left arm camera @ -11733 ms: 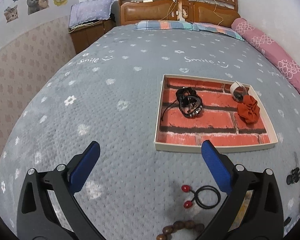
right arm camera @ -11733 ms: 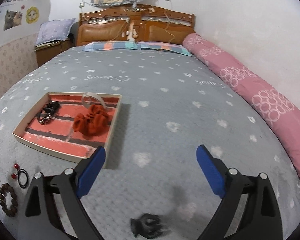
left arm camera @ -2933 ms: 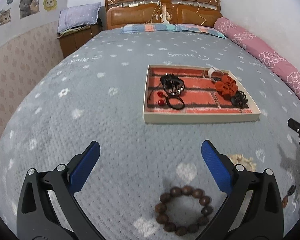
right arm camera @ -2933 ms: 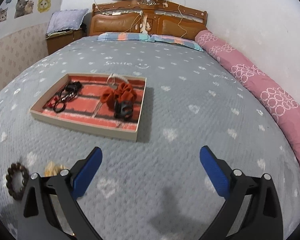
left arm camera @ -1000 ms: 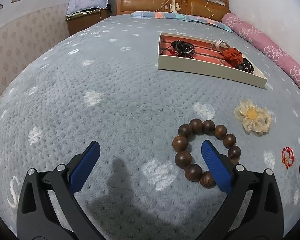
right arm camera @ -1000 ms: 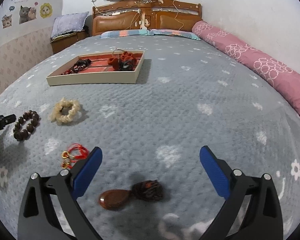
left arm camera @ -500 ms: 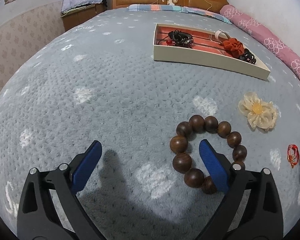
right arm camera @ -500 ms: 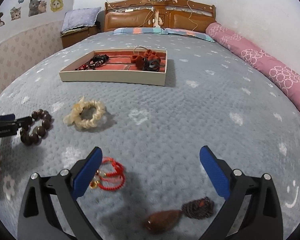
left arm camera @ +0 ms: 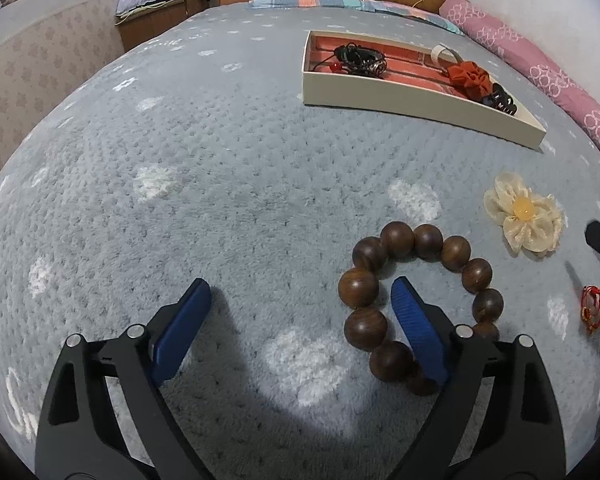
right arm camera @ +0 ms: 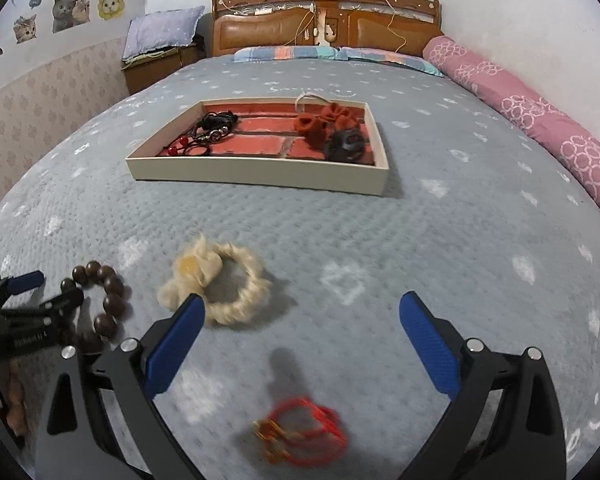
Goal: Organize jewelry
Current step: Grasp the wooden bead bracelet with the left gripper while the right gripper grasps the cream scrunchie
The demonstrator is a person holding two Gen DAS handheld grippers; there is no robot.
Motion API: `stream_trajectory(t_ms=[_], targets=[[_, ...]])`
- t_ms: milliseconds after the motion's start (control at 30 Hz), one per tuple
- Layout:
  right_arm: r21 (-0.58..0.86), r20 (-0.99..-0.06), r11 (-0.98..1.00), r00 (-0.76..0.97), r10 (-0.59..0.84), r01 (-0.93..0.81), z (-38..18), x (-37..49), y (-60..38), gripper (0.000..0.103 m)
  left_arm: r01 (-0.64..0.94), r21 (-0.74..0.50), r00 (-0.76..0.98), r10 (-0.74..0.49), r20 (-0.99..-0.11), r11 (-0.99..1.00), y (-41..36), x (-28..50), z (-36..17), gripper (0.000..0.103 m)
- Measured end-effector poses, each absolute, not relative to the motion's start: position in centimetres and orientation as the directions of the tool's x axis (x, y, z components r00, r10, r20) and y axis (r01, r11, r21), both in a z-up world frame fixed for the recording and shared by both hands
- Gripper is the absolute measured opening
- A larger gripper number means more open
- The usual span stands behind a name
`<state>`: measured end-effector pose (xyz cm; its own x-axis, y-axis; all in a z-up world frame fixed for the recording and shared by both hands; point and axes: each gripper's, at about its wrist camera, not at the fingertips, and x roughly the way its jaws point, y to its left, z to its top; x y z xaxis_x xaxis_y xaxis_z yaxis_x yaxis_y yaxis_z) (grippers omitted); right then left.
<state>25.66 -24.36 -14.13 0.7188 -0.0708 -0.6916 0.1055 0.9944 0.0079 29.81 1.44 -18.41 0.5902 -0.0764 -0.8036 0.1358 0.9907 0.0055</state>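
A wooden bead bracelet [left arm camera: 416,304], a ring of large, round, glossy brown beads, lies on the fluffy grey bedspread [left arm camera: 220,168] in the lower right of the left wrist view. The left gripper [left arm camera: 300,316] is wide open and holds nothing; its ribbed blue right pad sits inside the bracelet's ring, its left pad outside on bare fabric. To the right lies a cream fabric flower scrunchie [left arm camera: 522,220] with ruffled petals and an amber bead centre. A thin red cord bracelet [left arm camera: 592,312] lies near the right edge.

In the right wrist view the right gripper [right arm camera: 300,332] is also spread wide and empty, over the bedspread, with the red cord bracelet [right arm camera: 304,432] blurred at the bottom centre. In the upper middle sits a shallow rectangular cream tray [right arm camera: 260,174] with a red brick-pattern floor, holding black cord jewelry [right arm camera: 214,126], a rust-orange scrunchie [right arm camera: 320,124] and a dark hair claw [right arm camera: 346,144].
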Motion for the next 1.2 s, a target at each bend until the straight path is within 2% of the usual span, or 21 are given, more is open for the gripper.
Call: stream_trajectory(t_ms=[200, 267, 400, 467, 500, 533, 633, 700, 767, 867, 1200], targets=[[-0.026, -0.748, 0.991, 0.655, -0.105, 0.129, -15.5, 28.3, -23.0, 0.093, 0.148, 0.001, 0.585, -0.087, -0.806, 0.989, 1.3, 30.0, -18.4, 0.082], [-0.028, -0.766, 0.99, 0.634, -0.111, 0.14, -16.1, 28.7, -23.0, 0.083, 0.154, 0.0, 0.584, -0.091, -0.807, 0.988, 1.1, 30.0, -18.4, 0.079], [-0.009, -0.796, 0.988, 0.597, -0.1, 0.154, -17.1, 29.2, -23.4, 0.074, 0.17, 0.017, 0.579, -0.086, -0.811, 0.985, 0.6, 30.2, -18.4, 0.072], [-0.004, -0.806, 0.988, 0.584, -0.093, 0.152, -17.5, 29.3, -23.4, 0.064, 0.174, 0.024, 0.578, -0.082, -0.812, 0.984, 0.4, 30.2, -18.4, 0.068], [-0.001, -0.809, 0.989, 0.581, -0.089, 0.151, -17.6, 29.4, -23.3, 0.063, 0.177, 0.024, 0.577, -0.084, -0.812, 0.984, 0.3, 30.2, -18.4, 0.066], [0.001, -0.81, 0.989, 0.58, -0.087, 0.15, -17.6, 29.4, -23.3, 0.061, 0.183, 0.018, 0.576, -0.093, -0.812, 0.983, 0.2, 30.3, -18.4, 0.06], [0.008, -0.811, 0.99, 0.58, -0.077, 0.143, -17.7, 29.6, -23.4, 0.051, 0.181, 0.021, 0.579, -0.089, -0.811, 0.983, 0.1, 30.3, -18.3, 0.056], [0.013, -0.812, 0.99, 0.579, -0.07, 0.137, -17.6, 29.9, -23.5, 0.045, 0.19, 0.022, 0.58, -0.094, -0.809, 0.982, -0.1, 30.2, -18.3, 0.049], [0.011, -0.811, 0.992, 0.582, -0.066, 0.128, -17.5, 30.1, -23.5, 0.029, 0.195, 0.029, 0.58, -0.092, -0.809, 0.98, -0.4, 30.3, -18.2, 0.038], [0.026, -0.811, 0.993, 0.583, -0.046, 0.115, -17.3, 30.4, -24.0, 0.018, 0.205, 0.018, 0.575, -0.105, -0.811, 0.979, -0.6, 30.4, -18.0, 0.024], [0.077, -0.76, 0.993, 0.65, -0.003, 0.094, -13.9, 30.8, -27.1, 0.014, 0.196, -0.009, 0.584, -0.124, -0.802, 0.981, -1.2, 31.2, -16.8, 0.018]])
